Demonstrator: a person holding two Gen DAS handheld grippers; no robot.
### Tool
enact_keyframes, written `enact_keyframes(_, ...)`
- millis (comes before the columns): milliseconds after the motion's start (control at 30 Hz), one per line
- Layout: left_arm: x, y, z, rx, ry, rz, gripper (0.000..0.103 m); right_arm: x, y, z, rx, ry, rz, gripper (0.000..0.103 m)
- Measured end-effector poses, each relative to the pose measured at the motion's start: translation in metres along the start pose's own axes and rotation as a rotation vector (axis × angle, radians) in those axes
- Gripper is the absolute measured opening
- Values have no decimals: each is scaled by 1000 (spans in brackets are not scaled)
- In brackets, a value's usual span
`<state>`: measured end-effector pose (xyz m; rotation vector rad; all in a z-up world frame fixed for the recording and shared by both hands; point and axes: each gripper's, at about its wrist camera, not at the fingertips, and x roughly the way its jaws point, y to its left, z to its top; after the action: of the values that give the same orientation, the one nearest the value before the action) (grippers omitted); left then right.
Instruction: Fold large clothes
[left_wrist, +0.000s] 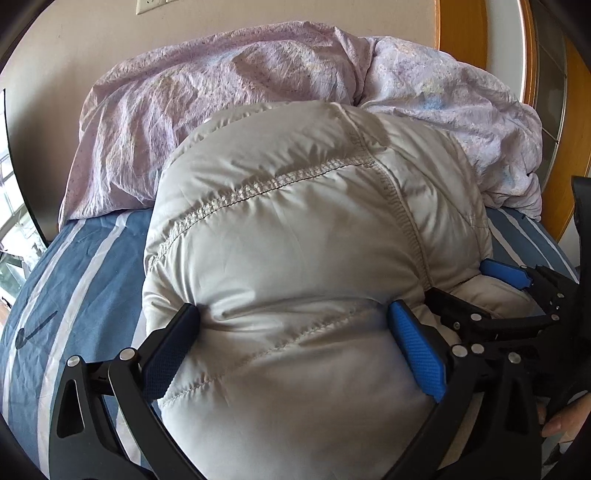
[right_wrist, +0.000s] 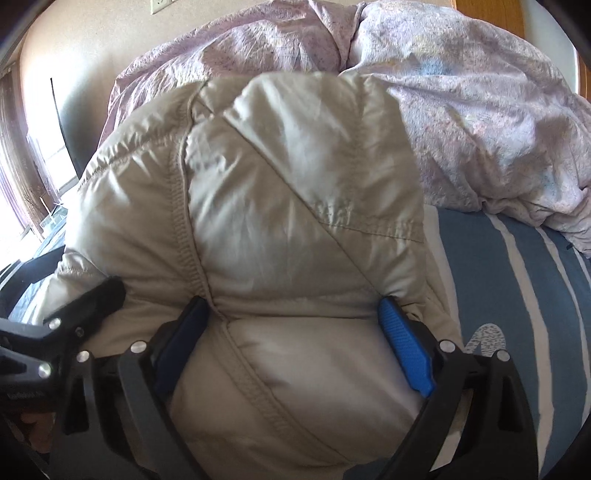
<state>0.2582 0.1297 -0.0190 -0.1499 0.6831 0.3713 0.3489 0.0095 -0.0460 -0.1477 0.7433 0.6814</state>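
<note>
A beige puffy down jacket (left_wrist: 295, 229) lies bunched on the blue striped bed sheet (left_wrist: 85, 266). My left gripper (left_wrist: 295, 314) has its blue pads pressed into both sides of the thick jacket bundle, squeezing it. My right gripper (right_wrist: 291, 306) grips the same jacket (right_wrist: 280, 206) the same way, close beside the left one. The right gripper also shows at the right edge of the left wrist view (left_wrist: 517, 291). The left gripper shows at the left edge of the right wrist view (right_wrist: 74, 314).
A crumpled lilac duvet (left_wrist: 258, 85) is heaped at the head of the bed behind the jacket, also in the right wrist view (right_wrist: 480, 110). A wooden headboard (left_wrist: 461, 29) and beige wall (left_wrist: 74, 37) stand behind. A window is at left.
</note>
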Motion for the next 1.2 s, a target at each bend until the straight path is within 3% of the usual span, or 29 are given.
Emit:
enact_keyframes(167, -27, 9, 24, -23, -75, 18, 102, -28, -3, 23, 55, -99, 30, 86)
enact_keyframes(300, -17, 10, 42, -6, -73, 65, 102, -22, -2, 44, 77, -119, 11, 85)
enact_keyframes(433, 4, 13, 44, -29, -28, 67, 102, -6, 2, 56, 58, -94, -22, 85)
enact_keyframes(600, 14, 14, 39, -53, -25, 55, 102, 9, 5, 54, 22, -65, -50, 88)
enact_keyframes(967, 41, 13, 35, -72, 19, 65, 102, 46, -4, 45, 23, -3, 0, 93)
enact_keyframes(1200, 41, 8, 31, -48, -17, 104, 102, 52, -6, 41, 37, -9, 4, 94)
